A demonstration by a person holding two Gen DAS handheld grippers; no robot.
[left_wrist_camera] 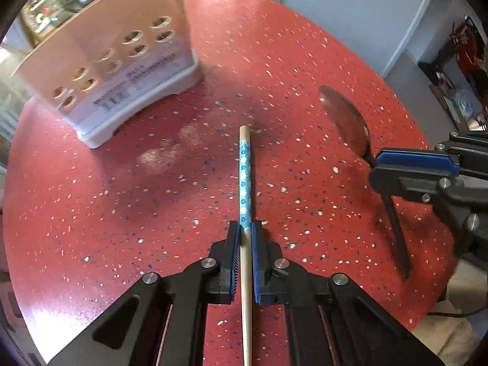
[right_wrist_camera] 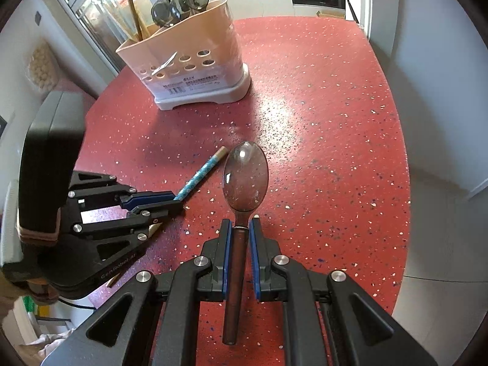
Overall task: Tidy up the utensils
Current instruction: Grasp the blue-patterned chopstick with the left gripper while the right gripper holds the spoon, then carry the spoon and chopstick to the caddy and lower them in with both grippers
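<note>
A wooden chopstick (left_wrist_camera: 245, 177) with a blue flowered band lies low over the red speckled table (left_wrist_camera: 274, 61). My left gripper (left_wrist_camera: 246, 228) is shut on its middle, and its plain end runs back between the fingers. The same chopstick (right_wrist_camera: 201, 177) and left gripper (right_wrist_camera: 175, 199) show at the left of the right wrist view. My right gripper (right_wrist_camera: 241, 225) is shut on the dark handle of a shiny spoon (right_wrist_camera: 245, 177), whose bowl points forward above the table. In the left wrist view the spoon (left_wrist_camera: 344, 119) and right gripper (left_wrist_camera: 378, 169) are at the right.
A beige utensil holder (right_wrist_camera: 195, 61) with round holes and a white base stands at the far left of the table; it also shows in the left wrist view (left_wrist_camera: 122, 61). It holds dark spoons (right_wrist_camera: 183, 3) and a wooden stick (right_wrist_camera: 134, 9). The table edge curves round to the right.
</note>
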